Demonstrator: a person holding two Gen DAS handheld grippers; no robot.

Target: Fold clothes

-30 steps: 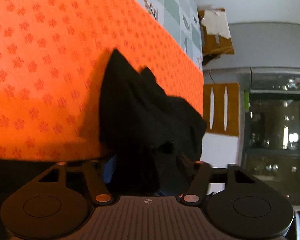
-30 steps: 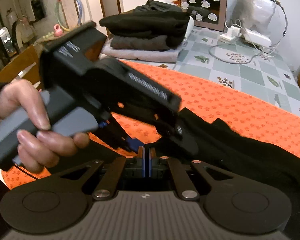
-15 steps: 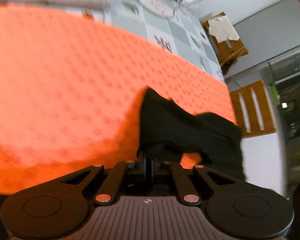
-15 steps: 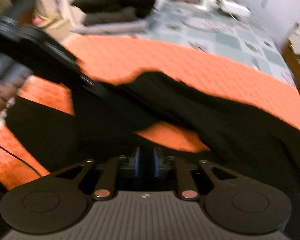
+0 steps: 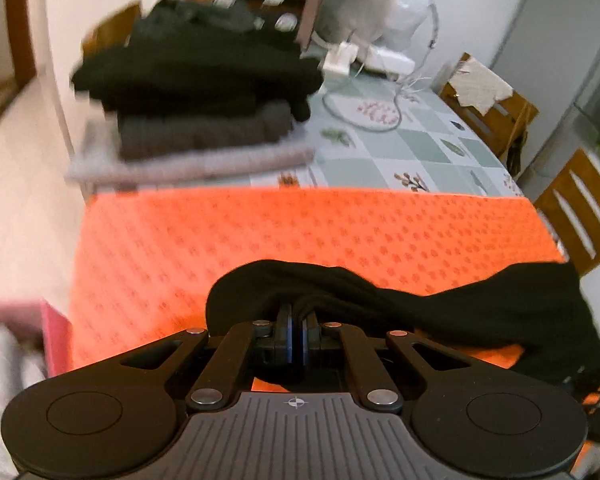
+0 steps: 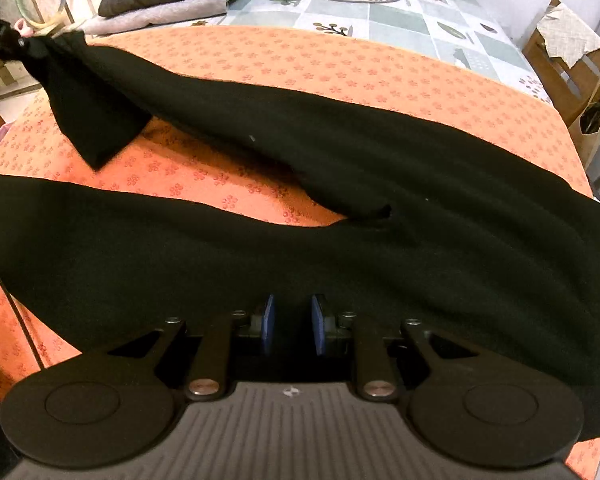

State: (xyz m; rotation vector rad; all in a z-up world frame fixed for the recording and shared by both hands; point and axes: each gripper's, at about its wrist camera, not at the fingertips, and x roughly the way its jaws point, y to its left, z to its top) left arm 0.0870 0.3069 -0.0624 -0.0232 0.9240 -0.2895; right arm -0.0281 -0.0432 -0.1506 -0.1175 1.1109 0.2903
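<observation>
Left wrist view: the left hand-held gripper [image 5: 298, 334] is seen clamped on a bunched fold of the black garment [image 5: 440, 304], its blue pads drawn together on the cloth, which is raised off the orange cloth [image 5: 300, 232] covering the bench. In the right wrist view, the right hand-held gripper [image 6: 291, 324] is held with its pads a little apart just above the near edge of the black garment [image 6: 380, 184]; nothing is pinched between them. The jaws of the left have just been closing onto the fabric, and those of the right have just been opening, with no cloth gripped.

As for progress, the garment is judged to be at an early stage: it lies spread lengthwise across the orange cloth, with one end lifted toward the far left corner, and no neat fold is yet formed. A stack of folded clothes [image 5: 204, 92], dark pieces over a grey one, is seen beyond the orange cloth, so other items appear finished.

The garment looks soft, matte and thick, draping in long loose ridges. The orange cloth is flat, with a small repeated flower print.
</observation>
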